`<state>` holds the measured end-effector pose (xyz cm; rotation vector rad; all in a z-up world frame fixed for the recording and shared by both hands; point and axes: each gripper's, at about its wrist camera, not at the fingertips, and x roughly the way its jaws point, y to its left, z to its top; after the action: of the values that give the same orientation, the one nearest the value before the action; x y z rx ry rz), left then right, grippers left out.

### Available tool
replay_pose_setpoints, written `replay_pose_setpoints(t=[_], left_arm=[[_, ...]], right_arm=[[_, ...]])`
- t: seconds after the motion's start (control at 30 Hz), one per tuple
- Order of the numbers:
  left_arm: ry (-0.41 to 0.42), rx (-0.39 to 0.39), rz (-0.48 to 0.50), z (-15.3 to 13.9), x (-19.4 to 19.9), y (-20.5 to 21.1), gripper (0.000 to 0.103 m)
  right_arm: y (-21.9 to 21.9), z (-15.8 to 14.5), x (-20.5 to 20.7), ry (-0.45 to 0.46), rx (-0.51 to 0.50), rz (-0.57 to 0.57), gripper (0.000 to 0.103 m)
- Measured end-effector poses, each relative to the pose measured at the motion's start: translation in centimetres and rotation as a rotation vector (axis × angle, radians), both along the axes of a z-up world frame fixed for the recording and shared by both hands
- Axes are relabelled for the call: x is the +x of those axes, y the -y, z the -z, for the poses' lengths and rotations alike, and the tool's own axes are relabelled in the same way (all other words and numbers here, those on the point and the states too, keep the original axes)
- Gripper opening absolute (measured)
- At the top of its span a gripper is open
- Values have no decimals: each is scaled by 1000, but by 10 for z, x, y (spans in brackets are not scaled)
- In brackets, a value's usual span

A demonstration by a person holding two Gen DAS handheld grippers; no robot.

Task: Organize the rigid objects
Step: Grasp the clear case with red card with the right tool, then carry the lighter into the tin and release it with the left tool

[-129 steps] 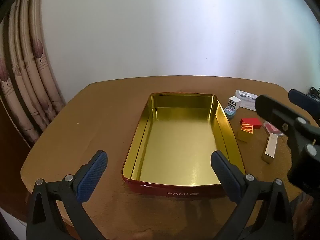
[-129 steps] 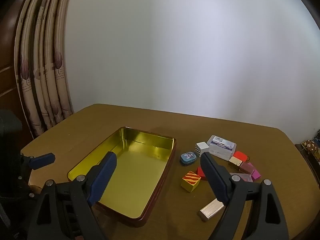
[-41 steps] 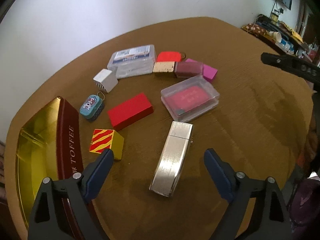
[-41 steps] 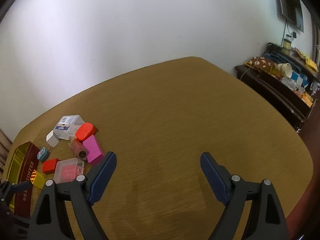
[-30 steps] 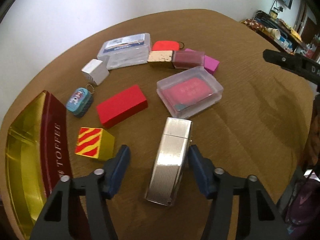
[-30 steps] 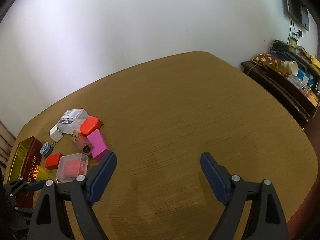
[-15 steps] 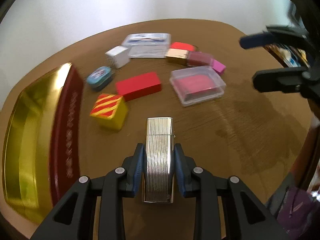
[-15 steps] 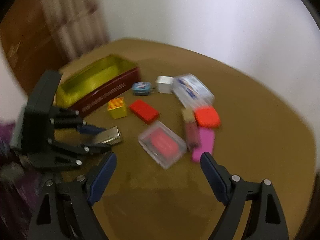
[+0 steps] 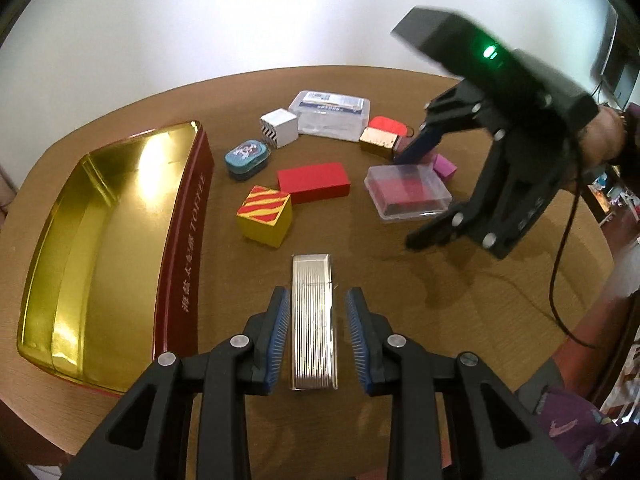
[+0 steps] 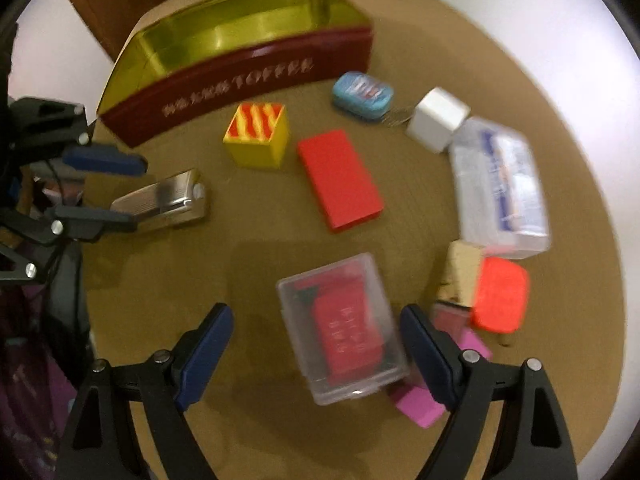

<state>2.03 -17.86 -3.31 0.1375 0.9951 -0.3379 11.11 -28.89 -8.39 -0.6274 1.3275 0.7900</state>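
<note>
Presently, the left tool is narrow: its jaws have just been closing, and the silver lighter sits between the pads, gripped along its long sides. The right-wrist view suggests the lighter is clear of the table, though blur leaves this uncertain. The right tool stands wide open, pointing down astride the clear case.

Probable faults:
- Slip or pivot. The lighter is smooth ribbed metal and much of its length projects ahead of the pads; a quick swing could rotate it in the grip.
- Collision on entry. The toffee tin lies to the left, and its red wall must be cleared; a low approach would strike the rim.
- Pinched neighbours. The pink block lies just beside one finger of the right tool, so closing could catch it with the case.
- Snagging. The black cable trails behind the right tool over the table.

The table is brown wood-grain with rounded corners. A plain white wall stands behind it; cluttered furniture shows at the far right edge.
</note>
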Motion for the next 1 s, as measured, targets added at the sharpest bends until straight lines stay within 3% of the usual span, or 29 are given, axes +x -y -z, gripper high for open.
replay_pose_setpoints(t=[0.2, 0.27, 0.3, 0.4, 0.73, 0.8, 0.87, 1.0], left_arm=[[7, -9, 5, 0, 1, 3, 27], [5, -15, -3, 0, 1, 2, 27], [7, -18, -6, 0, 1, 1, 27], [19, -23, -5, -4, -1, 0, 27], [32, -36, -10, -14, -3, -6, 28], [0, -35, 4, -9, 2, -6, 38], [-25, -45, 17, -4, 7, -5, 53], [-60, -14, 19, 12, 24, 1, 55]], right_arm=[[-4, 10, 9, -18, -18, 10, 77], [-2, 6, 7, 4, -22, 32, 62], [8, 0, 13, 7, -15, 57, 59], [18, -7, 16, 15, 13, 122, 59], [6, -22, -16, 125, -33, 249, 59], [16, -25, -26, 120, -11, 288, 58], [21, -28, -34, 127, 0, 308, 59], [35, -36, -53, 134, 33, 338, 59]])
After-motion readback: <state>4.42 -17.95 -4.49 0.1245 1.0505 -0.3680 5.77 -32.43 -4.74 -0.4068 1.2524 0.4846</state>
